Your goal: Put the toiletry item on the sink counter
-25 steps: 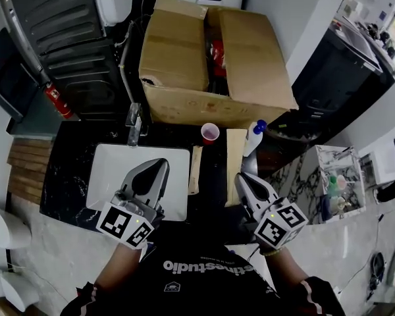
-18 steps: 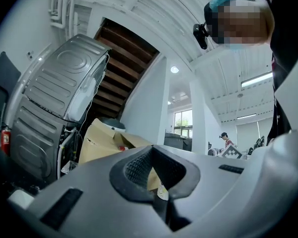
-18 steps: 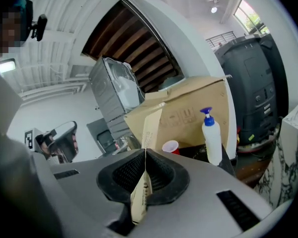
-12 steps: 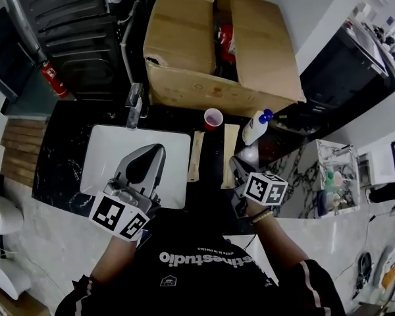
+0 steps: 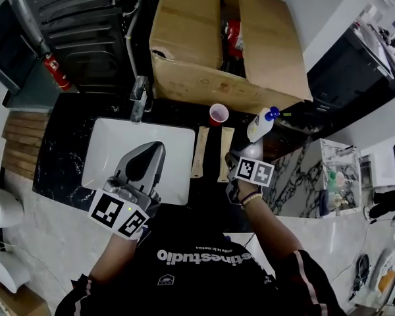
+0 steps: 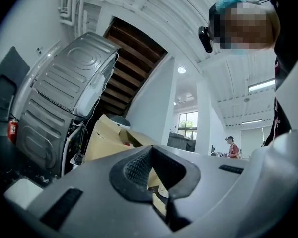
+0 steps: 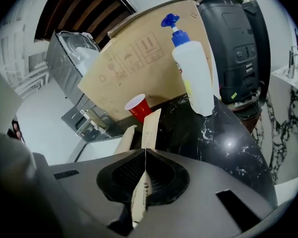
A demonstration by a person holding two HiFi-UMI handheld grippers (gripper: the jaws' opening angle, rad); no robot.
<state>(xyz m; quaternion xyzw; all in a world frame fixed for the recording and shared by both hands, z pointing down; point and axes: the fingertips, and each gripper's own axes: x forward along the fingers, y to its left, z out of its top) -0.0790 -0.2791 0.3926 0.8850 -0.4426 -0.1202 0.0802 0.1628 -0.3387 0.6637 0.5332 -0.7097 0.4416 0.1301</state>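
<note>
1. Left gripper (image 5: 145, 158): jaws pressed together on nothing, over the white basin (image 5: 105, 153).
2. Right gripper (image 7: 144, 157): clenched on the near end of a tan packet (image 7: 150, 127) pointing to 12 o'clock along the black counter (image 7: 223, 138).
3. Beyond: red cup (image 7: 137, 106) at 12 o'clock, white bottle (image 7: 194, 78) at 1 o'clock.

Shirt (image 5: 205, 257) txt, approx.: "esthestudio"

Head view: dimly lit, corners darkened.
Gripper views: edges bent, corners blacked out.
Counter (image 7: 229, 144): glare is reflected.
</note>
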